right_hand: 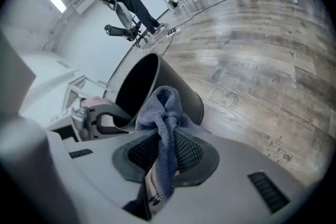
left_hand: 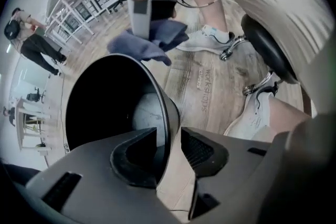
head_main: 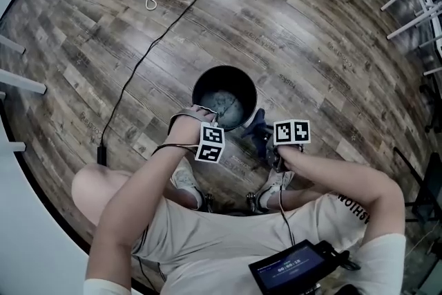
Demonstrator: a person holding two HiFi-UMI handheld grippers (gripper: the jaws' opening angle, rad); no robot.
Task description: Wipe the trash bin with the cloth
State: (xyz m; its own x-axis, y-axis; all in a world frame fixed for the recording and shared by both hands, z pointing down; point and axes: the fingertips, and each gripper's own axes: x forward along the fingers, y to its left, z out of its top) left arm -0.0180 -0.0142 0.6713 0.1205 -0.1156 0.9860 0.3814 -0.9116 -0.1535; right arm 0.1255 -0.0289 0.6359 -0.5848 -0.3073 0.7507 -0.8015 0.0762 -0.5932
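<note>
Left gripper (left_hand: 168,139), jaws apart, straddles the trash bin (head_main: 215,81) rim at frame centre; right gripper (right_hand: 164,152) clamps the blue cloth (right_hand: 164,107) beside it: steady rim first, then press cloth flat.

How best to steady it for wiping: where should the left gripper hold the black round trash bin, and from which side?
Grip the thin rim of the black round trash bin on the person's side, from straight above, one finger inside, one outside. It stands upright, mouth open upward; the open fingers of the left gripper straddle that wall.
</note>
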